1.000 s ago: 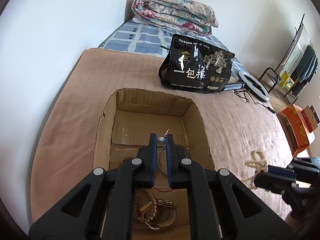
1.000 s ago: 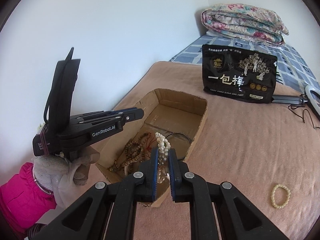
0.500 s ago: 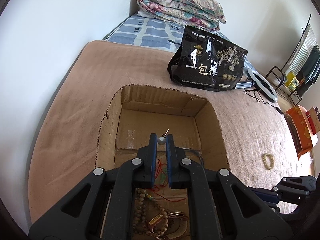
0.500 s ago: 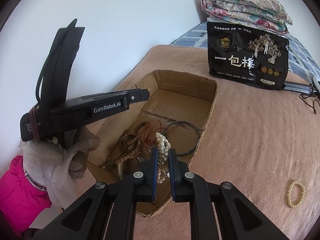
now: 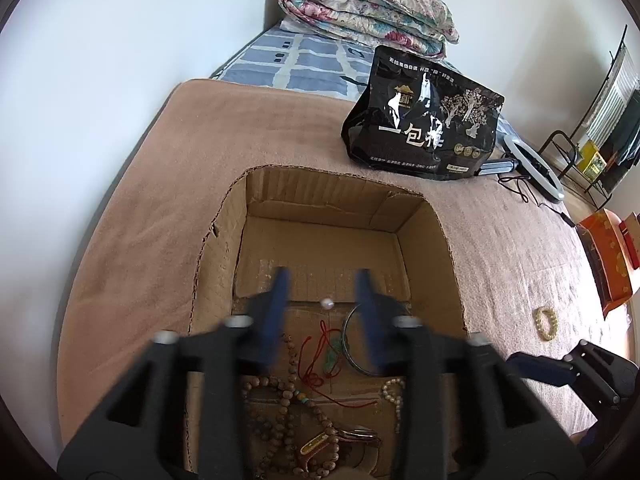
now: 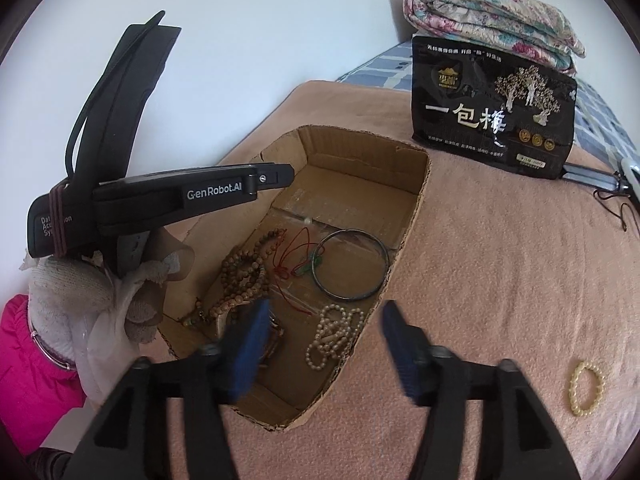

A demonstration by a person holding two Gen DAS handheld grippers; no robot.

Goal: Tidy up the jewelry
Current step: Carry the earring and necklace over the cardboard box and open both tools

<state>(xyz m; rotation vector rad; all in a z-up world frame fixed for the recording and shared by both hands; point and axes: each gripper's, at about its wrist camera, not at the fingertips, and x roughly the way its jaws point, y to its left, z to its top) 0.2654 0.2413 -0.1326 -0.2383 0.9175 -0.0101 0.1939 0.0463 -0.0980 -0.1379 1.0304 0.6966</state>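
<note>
An open cardboard box sits on a pink-brown blanket. On its floor lie a wooden bead strand, a red cord with a green pendant, a metal bangle and a white pearl strand. My left gripper hangs over the box, jaws opening, pads touching nothing. A small pearl-headed pin lies loose below it. My right gripper is also opening, above the pearl strand. A pearl bracelet lies on the blanket.
A black printed pouch stands behind the box, a folded floral quilt beyond it. A ring light with cables lies at the right, near an orange box. A gloved hand holds the left gripper. A wall runs along the left.
Both grippers went from shut to open. The pearl-headed pin left the left jaws and the pearl strand left the right jaws; both now lie in the box. Both hands sank a little.
</note>
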